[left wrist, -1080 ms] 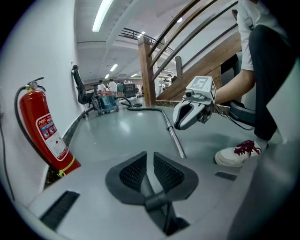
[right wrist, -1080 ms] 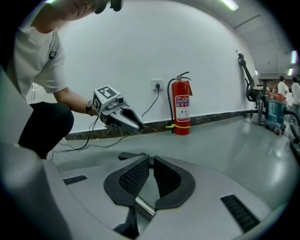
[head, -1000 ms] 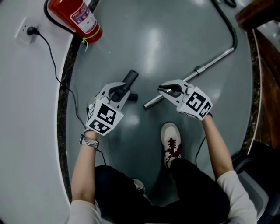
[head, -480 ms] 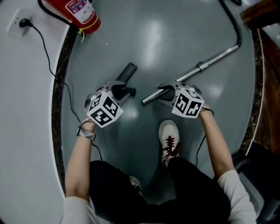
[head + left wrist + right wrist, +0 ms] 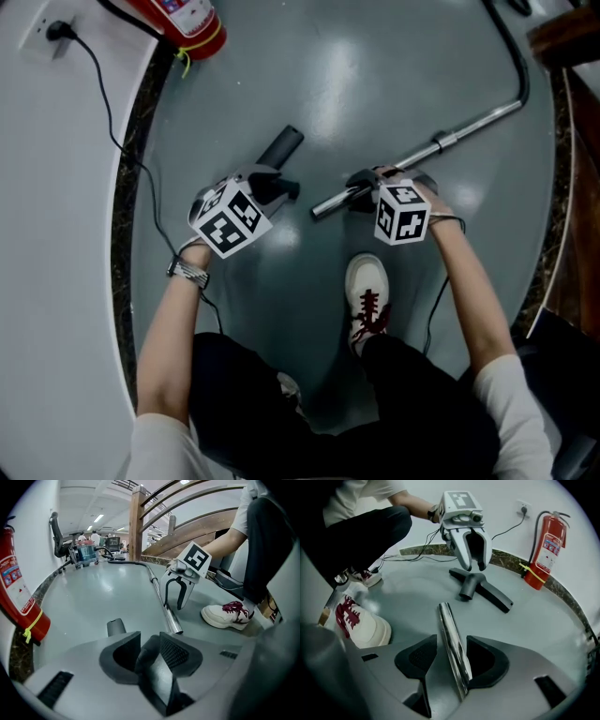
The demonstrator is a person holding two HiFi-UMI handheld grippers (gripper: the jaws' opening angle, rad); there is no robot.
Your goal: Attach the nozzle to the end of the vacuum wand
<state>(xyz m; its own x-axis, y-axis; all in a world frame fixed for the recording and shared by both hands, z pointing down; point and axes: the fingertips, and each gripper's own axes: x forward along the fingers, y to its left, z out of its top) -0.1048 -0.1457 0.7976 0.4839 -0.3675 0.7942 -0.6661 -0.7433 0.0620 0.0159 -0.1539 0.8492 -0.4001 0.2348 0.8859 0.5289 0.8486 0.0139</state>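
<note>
The dark T-shaped nozzle (image 5: 284, 145) (image 5: 487, 590) lies on the grey floor. My left gripper (image 5: 277, 187) (image 5: 149, 641) straddles its neck; the jaws are opening and there is a gap beside the left pad. The nozzle's far end (image 5: 116, 626) sticks out past the jaws. The chrome wand (image 5: 450, 136) (image 5: 161, 597) lies on the floor with its free end towards the nozzle. My right gripper (image 5: 361, 187) (image 5: 452, 651) stands over that end. Its jaws are opening, and the wand (image 5: 452, 639) runs between the pads with space on both sides.
A red fire extinguisher (image 5: 183, 23) (image 5: 546, 550) stands by the wall at the upper left. A cable (image 5: 112, 122) runs down from a wall socket (image 5: 47, 33). The person's white shoe (image 5: 367, 291) rests just below the wand's end. A black hose (image 5: 511, 47) leads off the wand's far end.
Both grippers have sunk to the floor. The left has lowered the nozzle and loosened its jaws. The right has rolled and opened its shut jaws around the wand's end.
</note>
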